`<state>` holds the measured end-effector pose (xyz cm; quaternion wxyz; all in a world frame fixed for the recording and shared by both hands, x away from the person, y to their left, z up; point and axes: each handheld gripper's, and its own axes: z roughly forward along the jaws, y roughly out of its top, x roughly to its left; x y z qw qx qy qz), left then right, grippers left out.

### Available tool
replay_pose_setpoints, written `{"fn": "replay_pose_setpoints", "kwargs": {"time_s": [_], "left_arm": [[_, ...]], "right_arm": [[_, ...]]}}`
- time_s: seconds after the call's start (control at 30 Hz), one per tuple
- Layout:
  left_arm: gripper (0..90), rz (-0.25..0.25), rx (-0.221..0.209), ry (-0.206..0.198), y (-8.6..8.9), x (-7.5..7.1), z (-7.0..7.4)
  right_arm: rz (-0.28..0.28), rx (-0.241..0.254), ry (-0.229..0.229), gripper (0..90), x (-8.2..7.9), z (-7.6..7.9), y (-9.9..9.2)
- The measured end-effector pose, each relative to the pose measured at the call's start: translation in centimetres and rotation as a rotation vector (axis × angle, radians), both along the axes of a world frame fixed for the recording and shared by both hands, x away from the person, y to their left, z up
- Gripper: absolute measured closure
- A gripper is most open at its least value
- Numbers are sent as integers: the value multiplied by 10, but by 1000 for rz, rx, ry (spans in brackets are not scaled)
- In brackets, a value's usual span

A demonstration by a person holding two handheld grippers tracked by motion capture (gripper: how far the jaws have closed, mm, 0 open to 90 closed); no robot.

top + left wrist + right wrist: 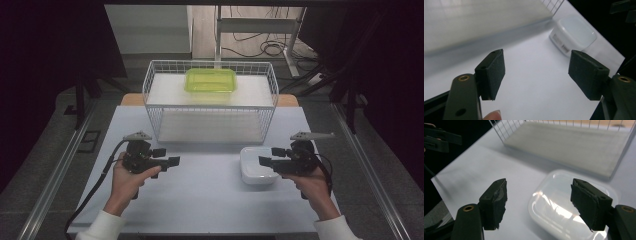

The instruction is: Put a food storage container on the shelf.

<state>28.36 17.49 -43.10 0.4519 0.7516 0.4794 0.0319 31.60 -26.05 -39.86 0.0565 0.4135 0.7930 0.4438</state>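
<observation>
On the table (200,200), front-right, just before the wire basket (210,102): white plastic container (256,167), rounded corners, glossy lid, label on one side. Right gripper (265,162) w/ jaws wide apart, holding nothing, hangs over its right part. Left gripper (170,161) also wide open & empty, well apart to its left.

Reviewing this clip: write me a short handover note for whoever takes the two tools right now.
Left tool: open, nothing between its jaws, over bare table left of centre, pointing toward the white box.
Right tool: open, nothing gripped, at the white box, jaws above its clear lid.
White box: on the table in front of the wire basket, lid on.
Green box: on the white shelf inside the basket.
Done: nothing gripped or moved, as far as the scene tells.
Left: probably close on the white box and lift it.
</observation>
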Motion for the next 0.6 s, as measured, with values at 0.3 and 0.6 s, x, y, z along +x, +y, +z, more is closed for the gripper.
{"fn": "replay_pose_setpoints", "kwargs": {"time_s": [0.3,0.6], "left_arm": [[288,-15,42,55,-6,-7,-33],[288,13,49,56,-2,-8,-37]], "right_arm": [[0,-63,54,295,-8,-32,1],[5,-84,57,296,-8,-40,4]]}}
